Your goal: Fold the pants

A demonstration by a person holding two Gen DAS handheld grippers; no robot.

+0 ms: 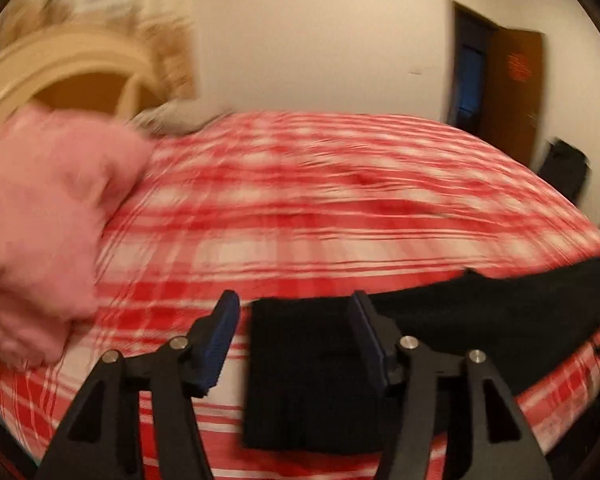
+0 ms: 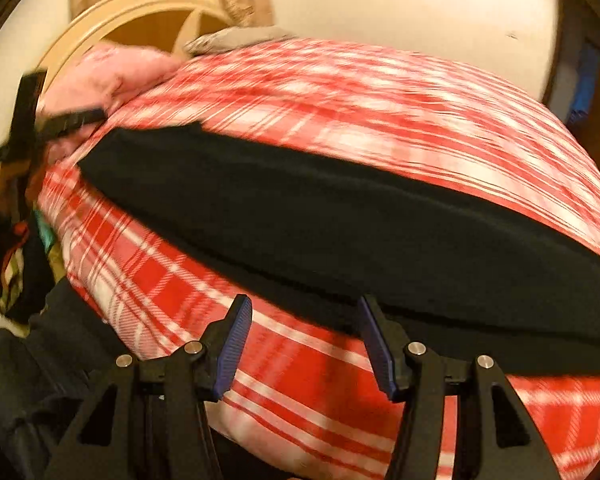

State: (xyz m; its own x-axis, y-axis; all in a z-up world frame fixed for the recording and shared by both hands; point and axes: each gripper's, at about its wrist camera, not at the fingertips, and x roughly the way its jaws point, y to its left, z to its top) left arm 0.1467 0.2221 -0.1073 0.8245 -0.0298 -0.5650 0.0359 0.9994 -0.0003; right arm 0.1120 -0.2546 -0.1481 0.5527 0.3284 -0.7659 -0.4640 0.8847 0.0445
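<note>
Black pants [image 2: 340,216] lie folded into a long strip across the red-and-white plaid bedspread [image 1: 300,184], one end near the pink pillow [image 1: 40,220]. Left gripper [image 1: 294,344]: fingers apart above that end of the pants, nothing pinched. Right gripper [image 2: 304,348]: fingers apart over the strip's near edge, clamped on nothing.

We are looking at a bed [image 1: 340,200] under a red and white plaid cover, its curved wooden headboard [image 1: 60,60] standing against a cream wall [image 1: 320,32], with a brown door [image 1: 516,92] standing open.
</note>
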